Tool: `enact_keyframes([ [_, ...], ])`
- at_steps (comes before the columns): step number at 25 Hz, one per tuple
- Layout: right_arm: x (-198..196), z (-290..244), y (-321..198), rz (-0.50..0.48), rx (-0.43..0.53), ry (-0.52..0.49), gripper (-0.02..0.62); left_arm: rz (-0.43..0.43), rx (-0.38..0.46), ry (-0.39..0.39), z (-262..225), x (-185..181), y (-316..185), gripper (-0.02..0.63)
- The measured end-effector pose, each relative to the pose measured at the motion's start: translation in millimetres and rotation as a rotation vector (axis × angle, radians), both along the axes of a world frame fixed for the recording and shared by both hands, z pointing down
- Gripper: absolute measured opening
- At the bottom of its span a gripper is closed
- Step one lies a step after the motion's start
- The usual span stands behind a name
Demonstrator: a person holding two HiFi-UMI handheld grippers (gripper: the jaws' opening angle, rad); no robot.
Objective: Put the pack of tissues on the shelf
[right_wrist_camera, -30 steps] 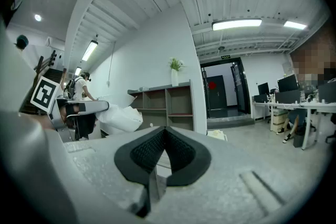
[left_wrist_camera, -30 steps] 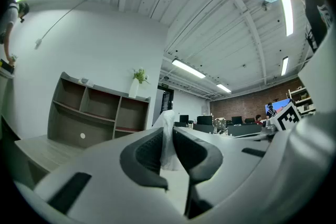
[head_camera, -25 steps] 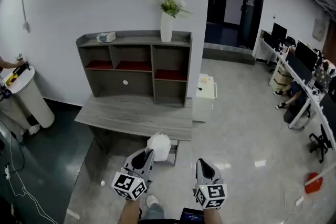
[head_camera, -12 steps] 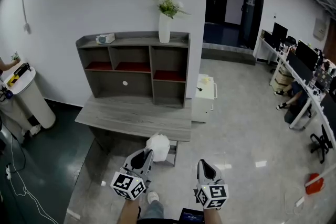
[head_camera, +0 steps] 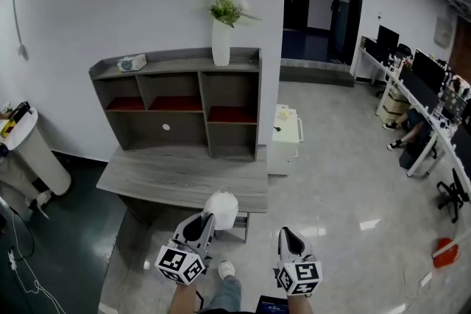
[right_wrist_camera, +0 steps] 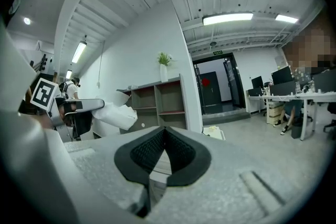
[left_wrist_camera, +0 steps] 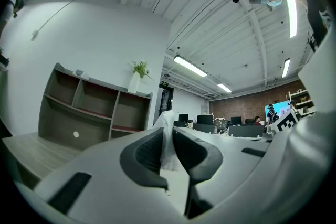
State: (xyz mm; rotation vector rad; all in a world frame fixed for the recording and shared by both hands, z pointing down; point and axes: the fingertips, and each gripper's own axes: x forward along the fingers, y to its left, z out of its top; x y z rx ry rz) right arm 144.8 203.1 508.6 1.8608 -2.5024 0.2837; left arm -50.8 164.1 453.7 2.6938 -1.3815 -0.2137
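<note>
Shifted since the earlier frame: shelf [head_camera: 184,103] and desk [head_camera: 147,184] sit further left and nearer in the head view.
Left gripper [head_camera: 204,223]: clenched on the pack of tissues [head_camera: 221,207], white, showing against the desk's front edge, well short of the shelf.
Right gripper [head_camera: 288,235]: jaws pressed together, nothing between them, over the floor [head_camera: 346,180].
</note>
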Motion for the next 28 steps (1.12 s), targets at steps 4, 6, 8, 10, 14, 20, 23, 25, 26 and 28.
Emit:
enact_keyframes([
  [4,-4,12,-63,0.013,-0.026,0.022,0.005,0.022,-0.007,0.016,11,0,-67,0.043],
  [6,-8,11,-101,0.019,-0.028,0.029,0.005,0.036,-0.008,0.015,11,0,-106,0.043],
  [8,-14,6,-141,0.018,-0.028,0.043,0.005,0.048,-0.01,0.012,8,-1,-145,0.043],
  [10,-20,-1,-179,0.017,-0.021,0.06,0.005,0.064,-0.005,0.007,1,-3,-182,0.043],
  [14,-35,-7,-247,0.021,-0.02,0.071,0.005,0.083,0.002,0.004,-6,-11,-249,0.043],
  [20,-48,3,-310,0.044,-0.048,0.082,0.005,0.119,-0.022,0.025,4,-17,-320,0.043],
  [23,-46,8,-323,0.065,-0.063,0.089,0.005,0.135,-0.039,0.039,11,-16,-341,0.043],
  [25,-43,11,-329,0.081,-0.072,0.09,0.005,0.143,-0.045,0.048,14,-14,-351,0.043],
  [26,-41,12,-332,0.089,-0.075,0.091,0.005,0.148,-0.047,0.051,15,-13,-355,0.043],
  [28,-38,12,-336,0.101,-0.078,0.092,0.005,0.162,-0.051,0.052,17,-9,-361,0.043],
])
